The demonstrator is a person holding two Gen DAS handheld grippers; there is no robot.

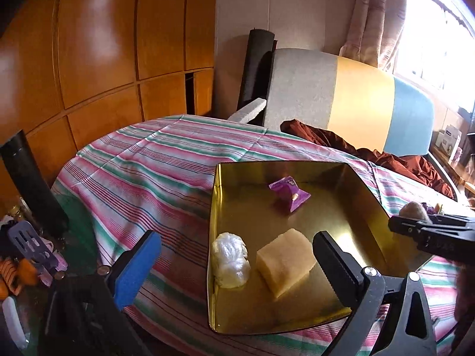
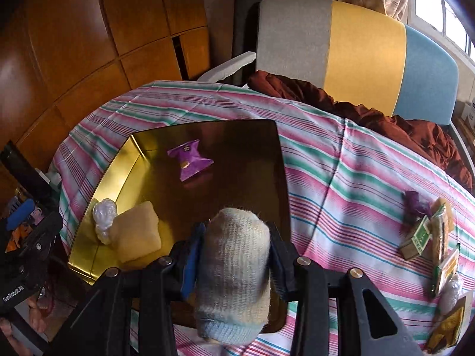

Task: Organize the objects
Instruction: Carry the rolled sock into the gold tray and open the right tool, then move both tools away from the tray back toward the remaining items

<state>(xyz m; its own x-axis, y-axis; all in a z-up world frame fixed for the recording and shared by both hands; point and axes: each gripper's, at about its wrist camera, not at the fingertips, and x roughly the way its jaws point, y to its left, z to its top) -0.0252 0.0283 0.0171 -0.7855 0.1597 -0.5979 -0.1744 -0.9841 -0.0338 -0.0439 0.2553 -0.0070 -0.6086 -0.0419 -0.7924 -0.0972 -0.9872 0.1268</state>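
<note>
A gold metal tray (image 1: pixel 267 320) (image 2: pixel 243 148) rests on the striped tablecloth. In it lie a purple snack packet (image 1: pixel 289 192) (image 2: pixel 190 160), a yellow sponge block (image 1: pixel 285 262) (image 2: pixel 136 231) and a wad of clear plastic (image 1: pixel 230 259) (image 2: pixel 104 210). My left gripper (image 1: pixel 237 267) is open over the tray's near end, its pads wide apart and touching nothing. My right gripper (image 2: pixel 234 237) is shut on a rolled cream knit sock (image 2: pixel 234 267) above the tray's near right part. In the left wrist view that sock (image 1: pixel 414 209) shows at the right edge.
Several small packets (image 2: pixel 427 237) and a purple wrapper (image 2: pixel 414 203) lie on the tablecloth (image 2: pixel 341 178) right of the tray. A grey, yellow and blue chair back (image 1: pixel 356 98) with a rust-red cloth (image 1: pixel 386 157) stands behind. Clutter (image 1: pixel 26 255) sits low on the left.
</note>
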